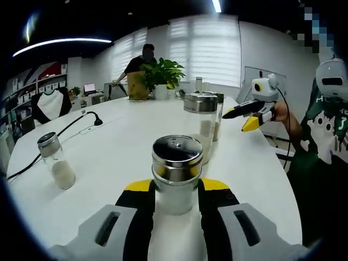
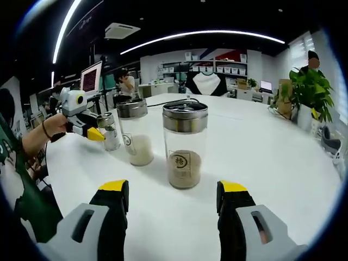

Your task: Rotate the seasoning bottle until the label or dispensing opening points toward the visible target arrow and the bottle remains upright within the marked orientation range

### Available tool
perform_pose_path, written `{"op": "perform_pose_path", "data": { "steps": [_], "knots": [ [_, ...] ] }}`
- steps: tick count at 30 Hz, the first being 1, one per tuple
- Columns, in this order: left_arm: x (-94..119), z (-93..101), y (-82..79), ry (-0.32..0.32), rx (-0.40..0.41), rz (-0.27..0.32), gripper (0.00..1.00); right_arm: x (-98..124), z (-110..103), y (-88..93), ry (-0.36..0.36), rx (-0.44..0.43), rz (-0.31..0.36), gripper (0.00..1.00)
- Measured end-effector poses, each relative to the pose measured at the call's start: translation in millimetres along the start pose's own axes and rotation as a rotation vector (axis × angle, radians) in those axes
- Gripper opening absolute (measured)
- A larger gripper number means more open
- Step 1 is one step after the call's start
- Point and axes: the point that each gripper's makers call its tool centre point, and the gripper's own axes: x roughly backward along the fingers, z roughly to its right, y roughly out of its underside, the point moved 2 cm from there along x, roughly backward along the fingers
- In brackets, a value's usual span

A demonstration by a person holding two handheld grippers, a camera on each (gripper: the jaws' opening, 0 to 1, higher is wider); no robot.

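white table (image 1: 109,157): bottle (image 1: 176,174) btwn left hand-held gripper (image 1: 176,204) jaws

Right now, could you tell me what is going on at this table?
A person is working with a handheld claw in each hand at a white table. The left claw is closed around a small steel-capped seasoning bottle, which stands upright. The right claw is open and apart from a taller jar of brownish seasoning just ahead of it, with a jar of white grains beside that. No target arrow can be made out.
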Motion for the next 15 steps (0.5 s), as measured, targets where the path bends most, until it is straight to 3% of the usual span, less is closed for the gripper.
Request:
{"op": "perform_pose_path", "data": {
  "steps": [15],
  "knots": [
    [0.5,-0.2,1.1,0.016,-0.010,0.008,0.33,-0.5,0.4,0.0,0.002,-0.001,0.004,0.66]
  ]
}}
